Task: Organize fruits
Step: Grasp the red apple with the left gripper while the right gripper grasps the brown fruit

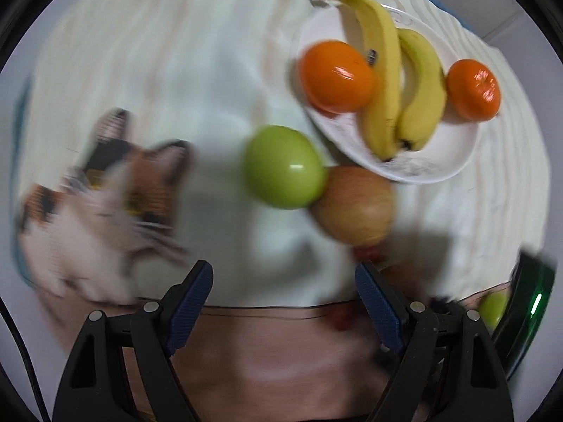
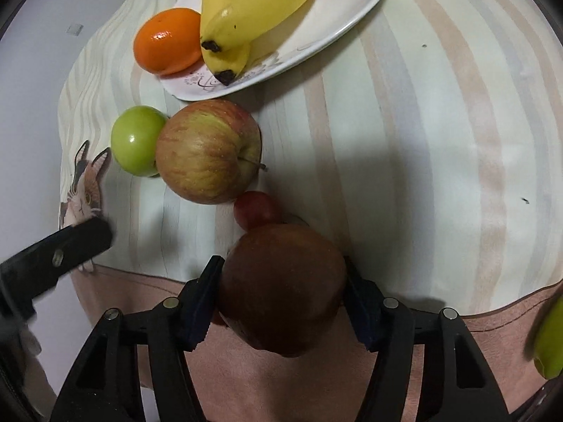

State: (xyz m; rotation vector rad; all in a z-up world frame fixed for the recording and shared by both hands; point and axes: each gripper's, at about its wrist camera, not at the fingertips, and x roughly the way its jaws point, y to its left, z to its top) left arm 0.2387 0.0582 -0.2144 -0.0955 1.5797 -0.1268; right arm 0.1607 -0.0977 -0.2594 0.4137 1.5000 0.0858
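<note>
1. Right gripper (image 2: pixel 281 299) has its pads against both sides of a dark red apple (image 2: pixel 281 288), at 6 o'clock in the right wrist view. I read that as gripped, apple low over the tablecloth (image 2: pixel 422 140).
2. Left gripper (image 1: pixel 283 302) stands wide with nothing between its fingers, pointing down at cloth; that view is blurred, so detail there is shaky.
3. Step in hand, as I judge it: picking loose fruit to load the plate (image 2: pixel 352 17).
4. Plate sits at 12 o'clock from my right gripper. On it: two bananas (image 2: pixel 246 10) and an orange (image 2: pixel 169 45). Left view shows a second orange (image 1: pixel 473 89) at the plate's far side, probably on the rim.
5. Loose on the cloth: green apple (image 2: pixel 137 146) touching a big red-yellow apple (image 2: pixel 207 151), small red fruit (image 2: pixel 255 211) just beside my held apple.
6. Next move calls for lifting clear of the small fruit, then setting down on bare plate beside the bananas.
</note>
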